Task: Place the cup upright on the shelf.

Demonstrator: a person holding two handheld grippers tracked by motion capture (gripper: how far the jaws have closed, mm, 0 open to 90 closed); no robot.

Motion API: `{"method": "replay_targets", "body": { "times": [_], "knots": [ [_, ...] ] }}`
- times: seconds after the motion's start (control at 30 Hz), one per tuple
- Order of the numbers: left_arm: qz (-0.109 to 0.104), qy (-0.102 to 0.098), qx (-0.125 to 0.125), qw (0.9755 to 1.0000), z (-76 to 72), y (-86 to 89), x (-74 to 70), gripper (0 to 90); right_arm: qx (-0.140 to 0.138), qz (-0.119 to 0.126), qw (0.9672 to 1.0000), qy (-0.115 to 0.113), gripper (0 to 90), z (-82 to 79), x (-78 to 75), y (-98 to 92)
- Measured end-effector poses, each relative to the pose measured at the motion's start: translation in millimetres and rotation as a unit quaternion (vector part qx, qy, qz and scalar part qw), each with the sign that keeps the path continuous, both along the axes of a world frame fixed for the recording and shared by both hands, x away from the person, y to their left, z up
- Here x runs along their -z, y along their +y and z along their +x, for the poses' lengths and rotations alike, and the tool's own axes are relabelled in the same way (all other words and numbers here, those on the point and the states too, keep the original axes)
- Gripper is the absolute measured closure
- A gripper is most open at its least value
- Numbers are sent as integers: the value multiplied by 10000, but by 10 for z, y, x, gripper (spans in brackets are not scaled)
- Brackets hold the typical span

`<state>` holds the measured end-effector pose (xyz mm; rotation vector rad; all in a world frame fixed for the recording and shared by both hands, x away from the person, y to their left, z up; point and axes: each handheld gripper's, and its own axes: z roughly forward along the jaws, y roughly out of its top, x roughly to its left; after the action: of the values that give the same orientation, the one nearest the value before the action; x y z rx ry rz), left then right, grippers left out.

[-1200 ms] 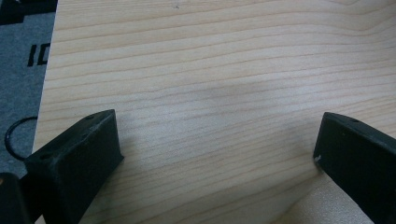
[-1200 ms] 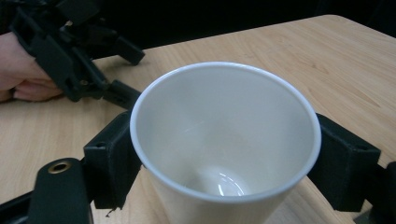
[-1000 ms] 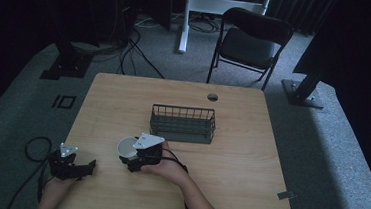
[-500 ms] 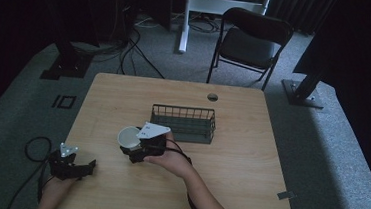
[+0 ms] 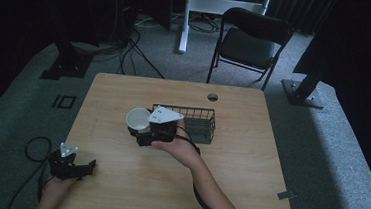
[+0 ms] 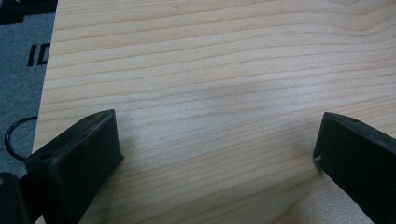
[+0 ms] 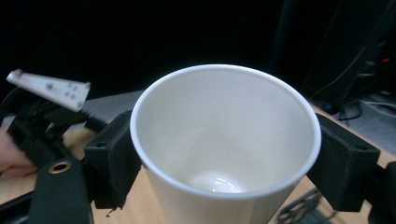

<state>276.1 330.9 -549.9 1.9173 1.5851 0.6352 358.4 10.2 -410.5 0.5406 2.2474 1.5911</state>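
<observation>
**Right gripper holds the cup above the table**

The right gripper (image 5: 143,131) grips a white cup (image 5: 137,119) with its 2 jaws pressed on opposite sides of the cup wall. In the right gripper view the cup (image 7: 224,140) is seen from above and it is empty inside. The cup is near the middle of the table (image 5: 247,189), just beside the left end of the wire basket (image 5: 202,122) (I cannot tell if it touches the basket). Its mouth is tilted toward the left side.

The left gripper (image 5: 88,166) is at the near left corner of the table, well apart from the cup. Its jaws are spread wide and hold nothing; between them is bare wood (image 6: 210,93).
</observation>
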Motion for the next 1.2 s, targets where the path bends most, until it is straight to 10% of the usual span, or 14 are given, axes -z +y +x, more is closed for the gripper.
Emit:
{"method": "replay_targets", "body": {
  "times": [0.57, 1.2],
  "knots": [
    [1, 0, -1, 10000, 0, 0, 0, 8, 780, 164, 9964, -273, 193, 233, -376, -414],
    [4, -4, 0, 10000, 0, 0, 0, 8, 1714, -58, 9852, 44, 193, 553, -85, -845]
  ]
}}
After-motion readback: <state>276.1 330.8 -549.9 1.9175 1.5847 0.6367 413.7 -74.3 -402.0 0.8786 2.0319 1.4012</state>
